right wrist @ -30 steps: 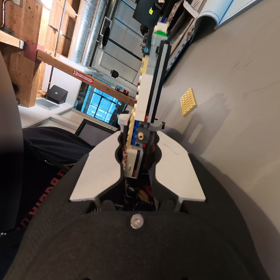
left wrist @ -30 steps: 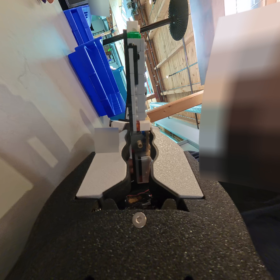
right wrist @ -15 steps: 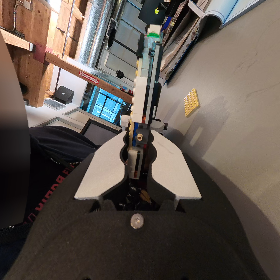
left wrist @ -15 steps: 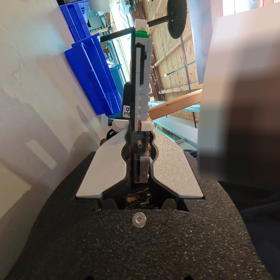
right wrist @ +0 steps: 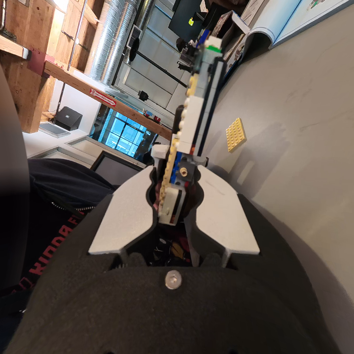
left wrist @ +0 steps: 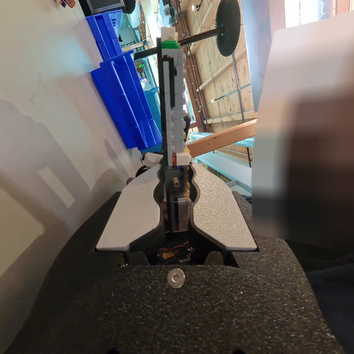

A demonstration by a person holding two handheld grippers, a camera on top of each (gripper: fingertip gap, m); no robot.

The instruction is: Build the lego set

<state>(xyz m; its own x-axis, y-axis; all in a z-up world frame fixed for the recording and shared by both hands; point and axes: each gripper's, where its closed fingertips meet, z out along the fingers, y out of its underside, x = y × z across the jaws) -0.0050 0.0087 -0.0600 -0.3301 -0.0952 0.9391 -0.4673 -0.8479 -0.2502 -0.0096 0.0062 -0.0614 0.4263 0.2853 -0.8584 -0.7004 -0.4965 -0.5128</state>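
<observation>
My left gripper (left wrist: 175, 172) is clamped on a tall, narrow toy-brick assembly (left wrist: 173, 107), both pads pressed against its lower section. The model rises straight ahead of my fingers: grey and black bricks stacked long, a white brick sticking out right just above my fingertips, a green plate and a white brick at the far end.

My right gripper (right wrist: 176, 170) has its jaws apart around the same brick assembly (right wrist: 199, 107). The model sits between the pads with visible slack on the right side and leans toward the left pad, so I am not squeezing it here. The tan studded plate (right wrist: 168, 172) along its left edge lies close to my left finger.

Blue storage bins (left wrist: 122, 107) stand on the pale table (left wrist: 47, 115) to the far left. A yellow studded plate (right wrist: 235, 135) lies on the grey tabletop to the right, well apart from the model, and an open booklet (right wrist: 298, 23) lies at the far right.
</observation>
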